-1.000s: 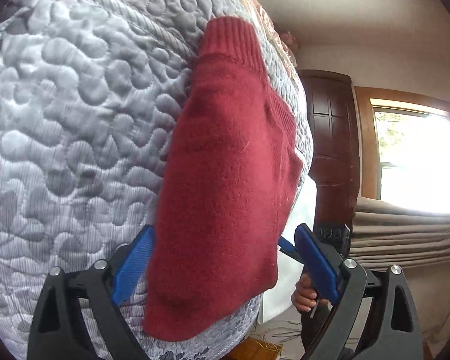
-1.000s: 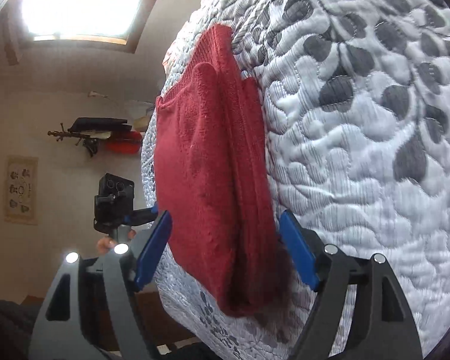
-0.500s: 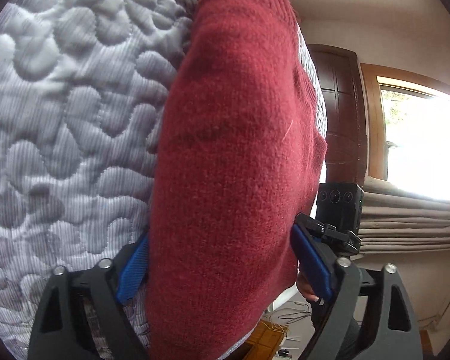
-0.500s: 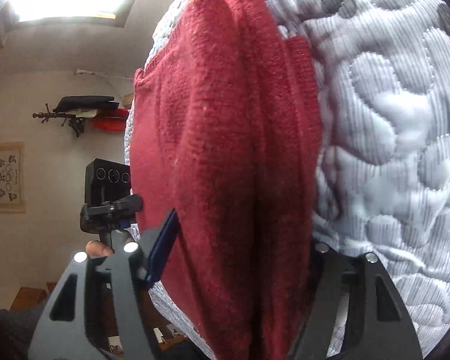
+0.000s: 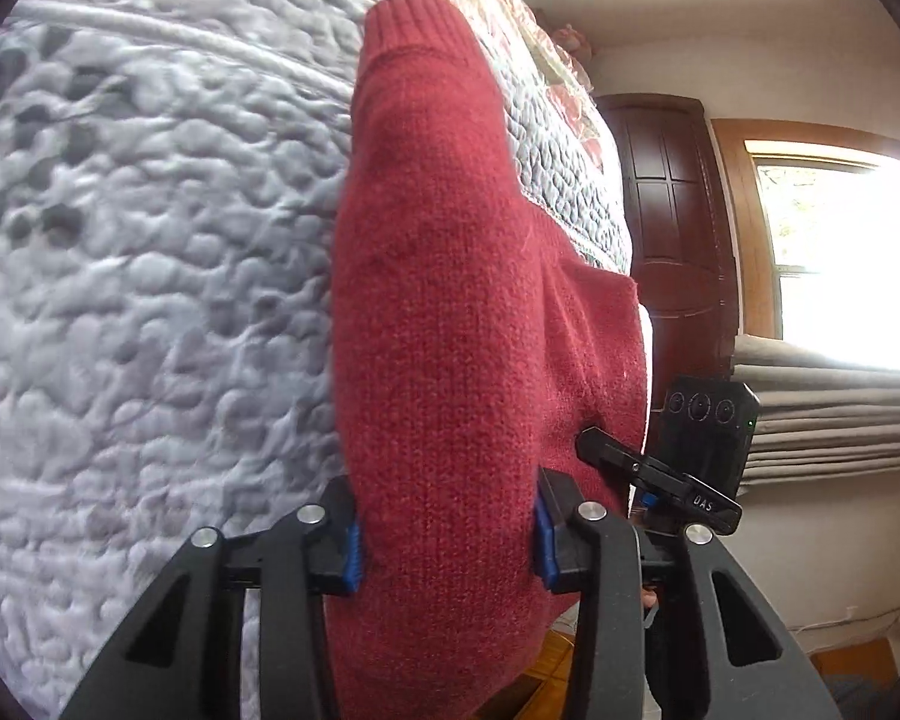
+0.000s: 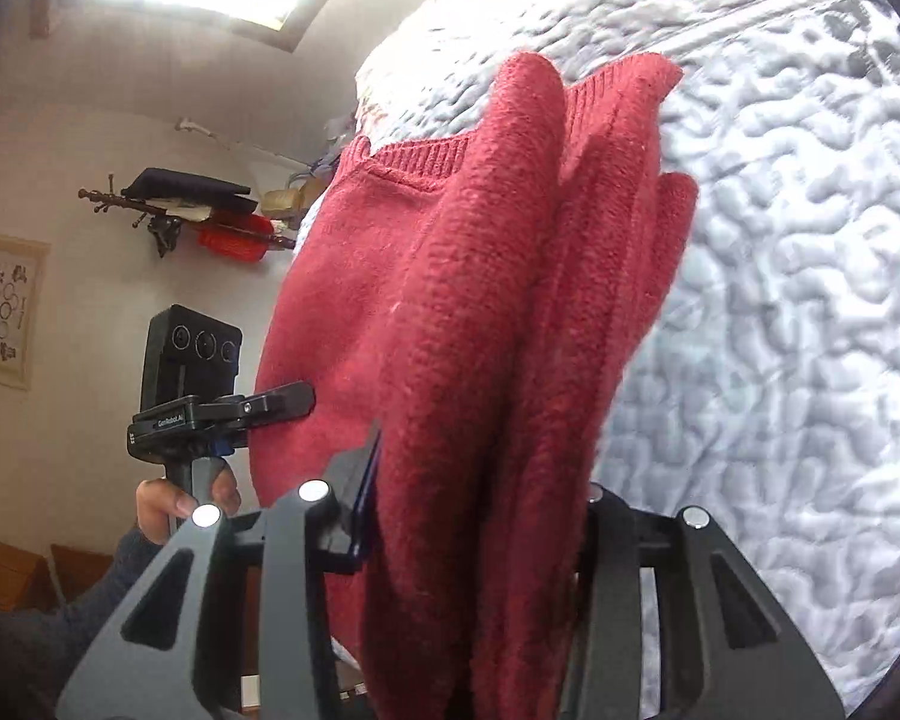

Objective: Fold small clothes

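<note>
Our left claw (image 5: 447, 546) has its two blue-padded fingers closed in on a thick fold of the red sweater (image 5: 450, 360), the knit bunched between the pads and bulging past them on both sides. Our right claw (image 6: 480, 534) is likewise clamped on a fold of the same red sweater (image 6: 450, 330); one blue pad presses the cloth on the near side, while the other finger is hidden behind the hanging knit. In the left wrist view the right claw's camera block (image 5: 705, 426) sits just beside the sweater's far edge; in the right wrist view a hand (image 6: 177, 501) in a dark sleeve grips the left claw's handle. The sweater lies partly folded near the edge of the bed, on the grey-white quilt (image 5: 120, 300), its ribbed collar (image 6: 420, 159) pointing away from that edge. Beyond the bed stand a dark wooden door (image 5: 678, 240) and a bright window (image 5: 840, 258).
</note>
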`<state>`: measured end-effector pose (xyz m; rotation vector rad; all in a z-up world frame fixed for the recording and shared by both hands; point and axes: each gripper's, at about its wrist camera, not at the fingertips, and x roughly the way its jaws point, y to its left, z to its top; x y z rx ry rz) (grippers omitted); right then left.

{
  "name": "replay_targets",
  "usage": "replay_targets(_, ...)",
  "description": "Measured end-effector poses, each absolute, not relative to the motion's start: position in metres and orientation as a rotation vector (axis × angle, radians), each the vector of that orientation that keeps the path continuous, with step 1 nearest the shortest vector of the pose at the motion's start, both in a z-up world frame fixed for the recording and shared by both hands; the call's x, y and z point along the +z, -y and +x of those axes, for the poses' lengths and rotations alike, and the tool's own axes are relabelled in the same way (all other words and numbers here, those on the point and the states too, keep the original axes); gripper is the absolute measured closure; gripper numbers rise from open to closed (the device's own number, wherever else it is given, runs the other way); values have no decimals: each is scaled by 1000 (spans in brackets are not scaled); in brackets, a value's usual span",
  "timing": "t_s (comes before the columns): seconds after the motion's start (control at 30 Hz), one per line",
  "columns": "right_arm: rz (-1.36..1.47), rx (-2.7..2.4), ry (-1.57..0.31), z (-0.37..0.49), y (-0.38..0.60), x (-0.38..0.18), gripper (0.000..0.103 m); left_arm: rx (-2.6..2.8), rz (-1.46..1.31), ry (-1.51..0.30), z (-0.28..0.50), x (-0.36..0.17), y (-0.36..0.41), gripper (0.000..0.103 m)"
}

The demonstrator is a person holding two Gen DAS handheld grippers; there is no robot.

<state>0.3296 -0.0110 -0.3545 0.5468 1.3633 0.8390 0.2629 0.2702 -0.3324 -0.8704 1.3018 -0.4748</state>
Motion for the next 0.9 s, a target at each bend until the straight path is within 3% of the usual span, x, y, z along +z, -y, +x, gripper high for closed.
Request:
replay_targets(0.2,459,914,-1492,265,-77,-408,62,-312,-822,-1330,164,-360,-337,61)
replay_targets(0.3,416,849,-1573,252,-97,-442,41,-229,-820,-1387,149,-401,-359,44)
replay_targets(0.37,413,825,-1584,255,-95,-430,32,-234,-833,-1373,148,-402,-358,38)
replay_targets(0.4,398,814,-1560,259,-90,-417,28,-224,-806,-1376,149,-395,-354,29)
replay_targets(0.43,382,797,-1530,263,-88,-402,27,-209,-769,-1373,152,-386,-348,20)
replay_targets(0.5,351,754,-1462,274,-72,-375,27,-183,-696,-1318,150,-359,-340,20)
replay_targets(0.6,306,743,-1364,296,-66,-347,38,-148,-614,-1199,127,-324,-342,20)
replay_targets(0.7,304,769,-1400,321,-57,-366,48,-186,-559,-1092,103,-302,-333,20)
replay_targets(0.77,265,765,-1451,333,-77,-380,75,-234,-532,-1082,93,-302,-321,20)
replay_targets(0.8,250,771,-1457,335,-81,-386,94,-255,-518,-1091,95,-304,-307,20)
replay_targets(0.9,200,690,-1450,336,-69,-400,96,-290,-504,-1161,101,-324,-279,20)
